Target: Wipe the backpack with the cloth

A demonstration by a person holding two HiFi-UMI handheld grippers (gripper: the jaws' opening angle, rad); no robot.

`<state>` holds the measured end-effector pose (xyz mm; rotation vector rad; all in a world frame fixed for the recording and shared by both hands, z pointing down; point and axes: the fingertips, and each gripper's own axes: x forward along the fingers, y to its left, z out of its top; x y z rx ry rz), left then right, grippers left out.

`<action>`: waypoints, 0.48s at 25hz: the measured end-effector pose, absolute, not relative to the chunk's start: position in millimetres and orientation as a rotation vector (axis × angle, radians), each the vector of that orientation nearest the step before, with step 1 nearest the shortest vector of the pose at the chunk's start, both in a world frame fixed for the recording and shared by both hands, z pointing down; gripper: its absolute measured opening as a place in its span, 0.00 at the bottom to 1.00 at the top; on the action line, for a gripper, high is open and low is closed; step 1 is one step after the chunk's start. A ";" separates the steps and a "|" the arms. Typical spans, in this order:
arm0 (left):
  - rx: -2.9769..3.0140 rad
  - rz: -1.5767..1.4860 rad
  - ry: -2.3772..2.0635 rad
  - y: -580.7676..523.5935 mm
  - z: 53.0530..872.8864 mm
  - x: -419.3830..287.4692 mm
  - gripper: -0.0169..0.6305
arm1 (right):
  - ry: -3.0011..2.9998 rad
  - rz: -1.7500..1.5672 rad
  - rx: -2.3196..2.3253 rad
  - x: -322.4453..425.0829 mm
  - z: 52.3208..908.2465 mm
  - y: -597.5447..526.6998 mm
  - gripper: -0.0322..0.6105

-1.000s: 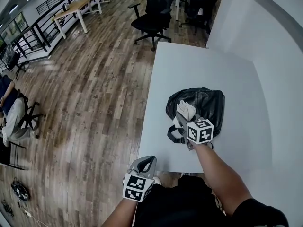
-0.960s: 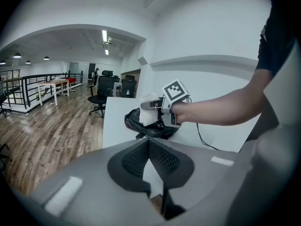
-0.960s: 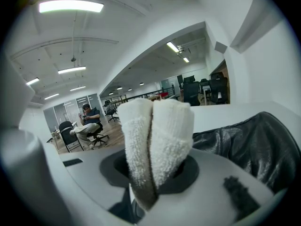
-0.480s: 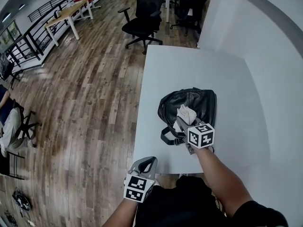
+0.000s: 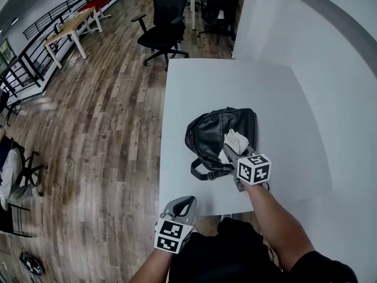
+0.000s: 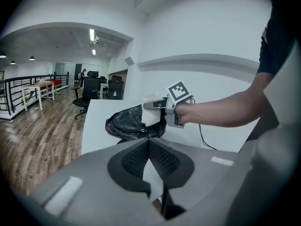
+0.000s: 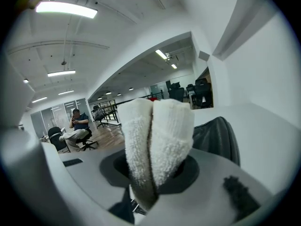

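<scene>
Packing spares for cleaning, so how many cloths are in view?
1. The white cloth is clamped in the right gripper, above the black backpack on the white table. Others could be hidden underneath.

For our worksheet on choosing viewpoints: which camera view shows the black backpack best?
Head view: nearly the whole backpack shows on the table. Left gripper view shows it low, side-on; right gripper view only an edge behind the cloth.
</scene>
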<state>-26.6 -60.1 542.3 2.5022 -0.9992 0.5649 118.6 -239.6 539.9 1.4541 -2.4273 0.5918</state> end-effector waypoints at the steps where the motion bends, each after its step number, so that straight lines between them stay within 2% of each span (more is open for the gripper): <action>1: 2.509 0.564 -0.991 -59.3 541.4 -23.8 0.04 | -2.424 0.590 1.466 123.1 538.3 -238.3 0.21; 12: 2.542 0.582 -0.931 -40.4 537.8 -7.3 0.04 | -2.395 0.581 1.599 167.2 522.1 -221.5 0.21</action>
